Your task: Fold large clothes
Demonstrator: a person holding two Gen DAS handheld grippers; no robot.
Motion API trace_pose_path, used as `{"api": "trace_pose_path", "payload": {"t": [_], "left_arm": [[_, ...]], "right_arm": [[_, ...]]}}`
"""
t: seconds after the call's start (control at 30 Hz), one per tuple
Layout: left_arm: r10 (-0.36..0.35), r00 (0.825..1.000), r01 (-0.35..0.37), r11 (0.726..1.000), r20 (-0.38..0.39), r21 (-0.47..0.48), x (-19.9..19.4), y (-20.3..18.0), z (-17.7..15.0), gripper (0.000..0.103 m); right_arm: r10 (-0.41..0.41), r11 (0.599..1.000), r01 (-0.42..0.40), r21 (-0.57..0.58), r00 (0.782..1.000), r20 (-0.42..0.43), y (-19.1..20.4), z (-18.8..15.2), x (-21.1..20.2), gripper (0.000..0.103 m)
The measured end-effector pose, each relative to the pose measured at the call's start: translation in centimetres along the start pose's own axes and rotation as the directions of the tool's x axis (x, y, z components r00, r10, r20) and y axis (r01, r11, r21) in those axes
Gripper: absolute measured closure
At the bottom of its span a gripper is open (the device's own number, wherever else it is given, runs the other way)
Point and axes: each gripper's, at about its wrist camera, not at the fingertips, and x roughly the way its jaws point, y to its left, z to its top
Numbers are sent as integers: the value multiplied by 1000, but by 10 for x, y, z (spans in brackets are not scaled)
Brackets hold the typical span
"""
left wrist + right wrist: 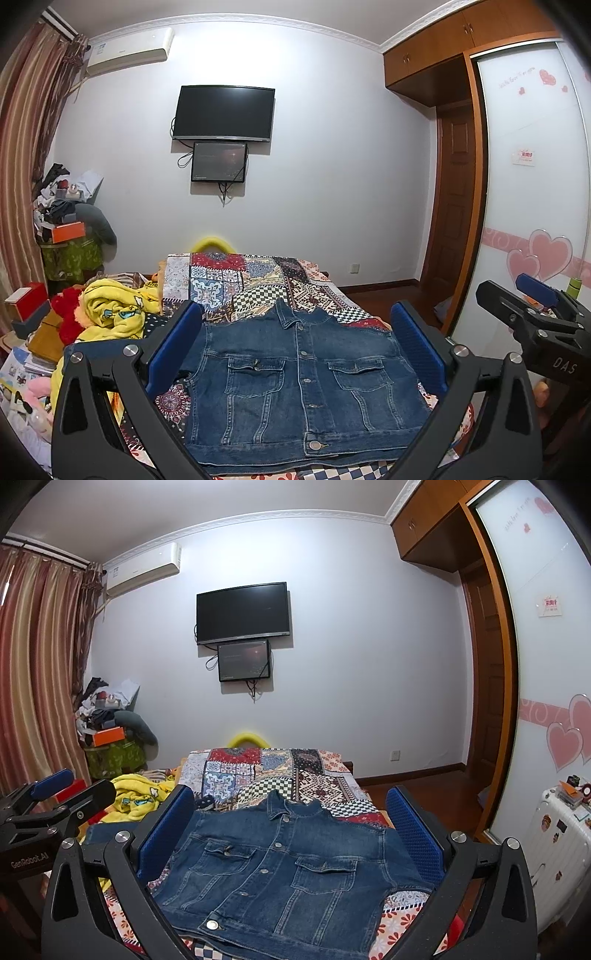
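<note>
A blue denim jacket [295, 384] lies flat, front up and buttoned, on the patchwork bedspread [251, 284]; it also shows in the right wrist view [288, 875]. One sleeve stretches out to the left [107, 350]. My left gripper [295, 350] is open and empty, held above the jacket with its blue pads either side. My right gripper [291, 830] is also open and empty above the jacket. Each gripper shows in the other's view: the right one at the right edge [535, 317], the left one at the left edge [48, 805].
A yellow blanket [114, 314] and a red plush toy [66, 317] lie on the bed's left side. Boxes and books [29, 332] are stacked left of the bed. A wardrobe door with hearts [532, 184] and a white suitcase [554, 849] stand right.
</note>
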Motion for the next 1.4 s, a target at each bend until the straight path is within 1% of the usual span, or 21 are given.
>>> {"api": "trace_pose_path", "payload": {"t": [1.0, 1.4], "left_arm": [[-1, 1000, 1, 1000, -10, -3, 4, 2, -2, 0], [5, 1000, -5, 1000, -17, -3, 8, 2, -4, 0]], "right_arm": [[-4, 1000, 4, 2, 1000, -4, -1, -1, 2, 0], [-3, 1000, 4, 5, 1000, -22, -2, -3, 8, 0]]}}
